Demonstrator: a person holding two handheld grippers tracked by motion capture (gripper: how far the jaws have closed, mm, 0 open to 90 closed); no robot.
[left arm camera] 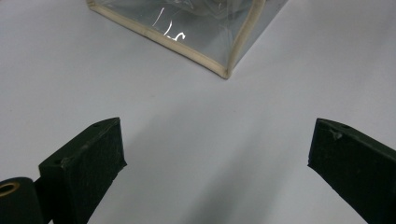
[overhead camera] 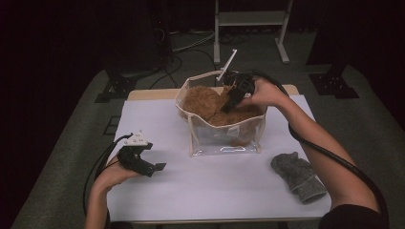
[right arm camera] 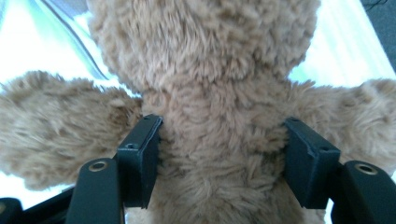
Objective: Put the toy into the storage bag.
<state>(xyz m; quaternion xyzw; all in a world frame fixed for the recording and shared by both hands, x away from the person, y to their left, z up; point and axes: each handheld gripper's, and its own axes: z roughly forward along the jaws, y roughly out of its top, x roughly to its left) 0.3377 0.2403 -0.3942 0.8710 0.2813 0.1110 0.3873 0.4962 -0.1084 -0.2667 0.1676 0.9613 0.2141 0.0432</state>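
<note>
A: Teddy bear (overhead camera: 210,102) position is wanted first.

B: It is seen lying inside the clear bag (overhead camera: 224,138) at the far middle of the counter (overhead camera: 215,191), with the right tongs (overhead camera: 232,101) lowered into the bag's mouth. In the right gripper view the bear's (right arm camera: 219,121) body is framed directly between the jaws, torso running straight ahead towards the head, arms spread to either side.

A: Is it pinched?

B: The jaws are spread about the torso; fur is brushed at the pads (right arm camera: 137,158), but no squeeze can be made out (the pile hides the contact).

A: And the other side?

B: The left tongs (overhead camera: 152,167) are held spread over bare counter, well apart from the bag's (left arm camera: 205,51) near corner. A grey sock (overhead camera: 298,176) is left nearer the right arm, which is judged better placed for it.
</note>
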